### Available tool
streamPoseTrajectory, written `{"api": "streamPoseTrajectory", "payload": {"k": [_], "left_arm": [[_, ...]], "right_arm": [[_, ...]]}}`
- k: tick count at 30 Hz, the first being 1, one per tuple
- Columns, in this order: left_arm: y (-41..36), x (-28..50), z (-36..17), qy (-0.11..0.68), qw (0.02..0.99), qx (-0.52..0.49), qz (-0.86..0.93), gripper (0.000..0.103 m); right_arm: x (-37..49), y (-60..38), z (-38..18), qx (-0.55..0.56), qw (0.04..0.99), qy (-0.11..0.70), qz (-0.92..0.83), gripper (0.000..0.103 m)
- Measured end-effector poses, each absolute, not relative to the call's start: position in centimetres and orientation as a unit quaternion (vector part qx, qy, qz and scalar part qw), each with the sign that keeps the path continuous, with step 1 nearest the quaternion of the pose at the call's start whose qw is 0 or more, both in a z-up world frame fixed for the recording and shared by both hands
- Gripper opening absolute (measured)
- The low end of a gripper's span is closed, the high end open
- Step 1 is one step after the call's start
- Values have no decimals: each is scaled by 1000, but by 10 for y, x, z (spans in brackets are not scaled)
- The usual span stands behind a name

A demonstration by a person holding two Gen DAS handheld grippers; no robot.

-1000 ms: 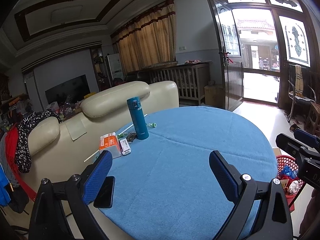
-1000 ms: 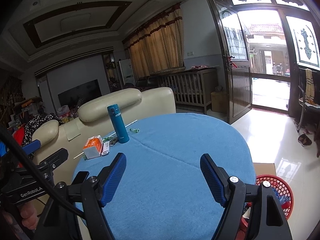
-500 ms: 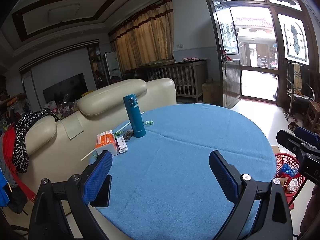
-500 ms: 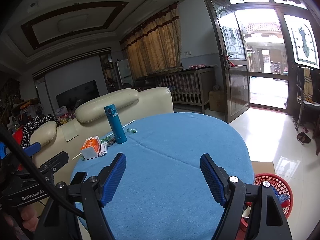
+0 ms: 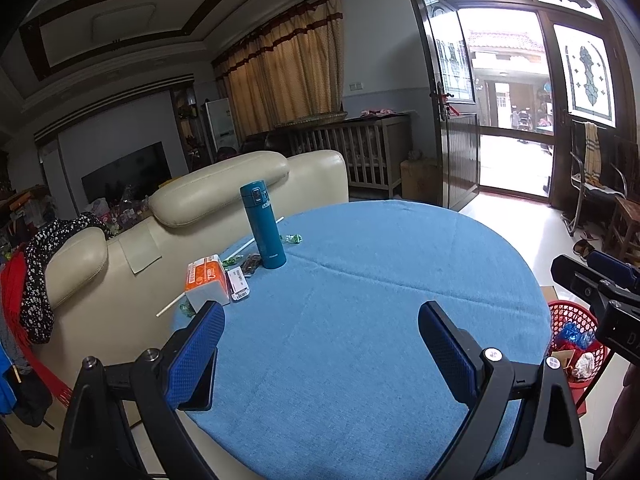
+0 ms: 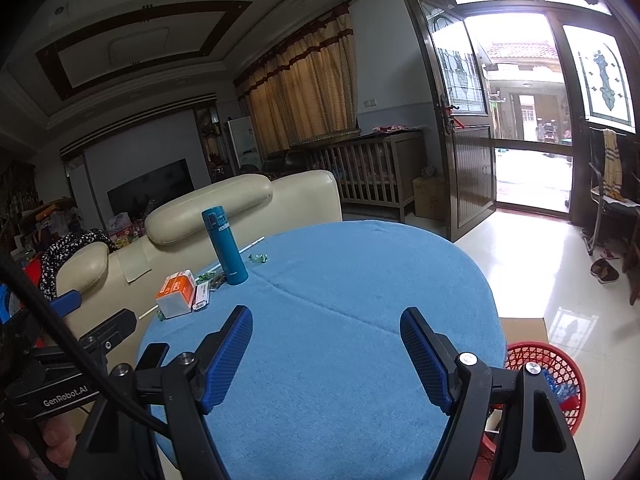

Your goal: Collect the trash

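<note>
The round table (image 5: 360, 320) has a blue cloth on it. The left gripper (image 5: 320, 344) hangs over the near edge of the table with its blue fingers spread wide, and it holds nothing. The right gripper (image 6: 326, 354) hangs over the near edge too, spread wide with nothing in it.

A tall teal bottle (image 5: 263, 225) stands at the far left side of the table with its lid shut. Green candy wrappers (image 5: 291, 238) lie just beside the bottle. An orange and white box (image 5: 206, 282) lies near the bottle at the table's left edge, and a white straw (image 5: 172, 307) pokes off the edge by the box.

A red basket (image 6: 554, 376) sits on the floor beside the table, on the right. It has crumpled trash in it, some blue and some white.
</note>
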State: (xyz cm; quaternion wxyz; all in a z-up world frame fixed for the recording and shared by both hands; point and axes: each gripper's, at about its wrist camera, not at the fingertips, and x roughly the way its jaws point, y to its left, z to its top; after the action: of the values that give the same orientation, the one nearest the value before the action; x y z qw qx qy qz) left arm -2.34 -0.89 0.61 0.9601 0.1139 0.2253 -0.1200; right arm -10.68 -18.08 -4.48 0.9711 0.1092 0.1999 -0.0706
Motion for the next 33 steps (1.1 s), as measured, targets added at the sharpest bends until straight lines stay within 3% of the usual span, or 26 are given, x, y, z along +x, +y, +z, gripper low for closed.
{"api": "streamPoseTrajectory", "payload": {"k": [33], "left_arm": [[-20, -11, -2, 239, 954, 116, -140, 97]], "right_arm": [[-92, -189, -56, 108, 965, 224, -83, 79]]}}
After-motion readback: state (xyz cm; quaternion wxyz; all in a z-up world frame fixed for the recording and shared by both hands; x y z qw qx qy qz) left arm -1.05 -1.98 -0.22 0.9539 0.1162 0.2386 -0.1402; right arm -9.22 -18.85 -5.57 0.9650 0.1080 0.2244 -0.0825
